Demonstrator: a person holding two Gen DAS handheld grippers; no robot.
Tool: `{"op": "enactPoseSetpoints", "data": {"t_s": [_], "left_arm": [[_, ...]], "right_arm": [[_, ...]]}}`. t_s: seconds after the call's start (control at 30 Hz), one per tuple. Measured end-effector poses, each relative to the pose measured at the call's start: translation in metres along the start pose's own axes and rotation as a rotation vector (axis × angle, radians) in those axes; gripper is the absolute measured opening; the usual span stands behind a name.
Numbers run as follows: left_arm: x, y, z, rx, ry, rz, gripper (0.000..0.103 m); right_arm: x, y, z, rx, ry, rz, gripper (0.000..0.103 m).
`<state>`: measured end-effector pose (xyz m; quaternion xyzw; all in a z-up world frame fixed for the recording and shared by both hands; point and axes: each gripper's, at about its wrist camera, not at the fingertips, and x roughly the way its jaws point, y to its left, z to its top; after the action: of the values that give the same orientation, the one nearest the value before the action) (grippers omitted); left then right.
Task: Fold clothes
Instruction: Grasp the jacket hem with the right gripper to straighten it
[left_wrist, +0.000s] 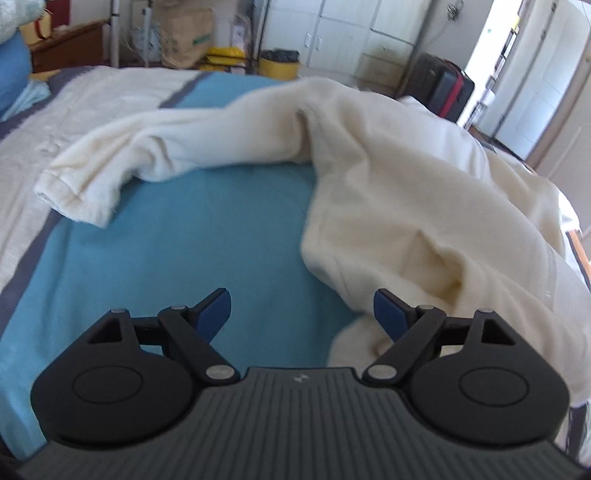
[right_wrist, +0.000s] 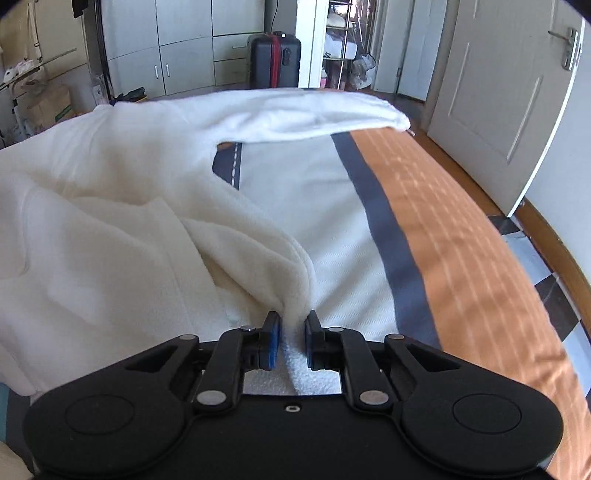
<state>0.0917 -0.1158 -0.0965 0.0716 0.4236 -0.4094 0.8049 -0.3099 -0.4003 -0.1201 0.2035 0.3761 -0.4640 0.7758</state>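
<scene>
Pinching the fleece garment (right_wrist: 122, 206) hem in our right gripper (right_wrist: 293, 332), we see our spread, empty left gripper (left_wrist: 302, 310) nearest the other corner, just to its right

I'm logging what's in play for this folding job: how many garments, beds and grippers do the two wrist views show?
Garment: 1, cream fleece
Bed: 1
Grippers: 2, the left gripper open, the right gripper shut on the garment's edge
Total: 4
</scene>
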Motion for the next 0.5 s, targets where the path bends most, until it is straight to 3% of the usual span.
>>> {"op": "enactPoseSetpoints", "data": {"t_s": [0.1,0.17,0.27,0.33,0.5], "left_arm": [[0.0,-0.009,-0.001,0.085,0.017,0.009,0.085],[0.007,-0.007,-0.002,0.101,0.045,0.057,0.093],[0.021,0.012,-0.003,-0.021,0.115,0.055,0.095],[0.025,0.026,-0.005,-0.123,0.148,-0.017,0.095],[0.024,0.02,-0.013,-0.151,0.234,-0.076,0.095]], "right_arm": [[0.007,0.001,-0.004,0.02,0.014,0.021,0.018],[0.008,-0.001,-0.003,0.064,0.024,0.042,0.021],[0.008,-0.011,-0.004,0.149,0.046,0.063,0.036],[0.009,-0.019,-0.008,0.194,0.049,0.099,0.037],[0.0,-0.033,-0.013,0.168,0.059,0.208,0.039]]}}
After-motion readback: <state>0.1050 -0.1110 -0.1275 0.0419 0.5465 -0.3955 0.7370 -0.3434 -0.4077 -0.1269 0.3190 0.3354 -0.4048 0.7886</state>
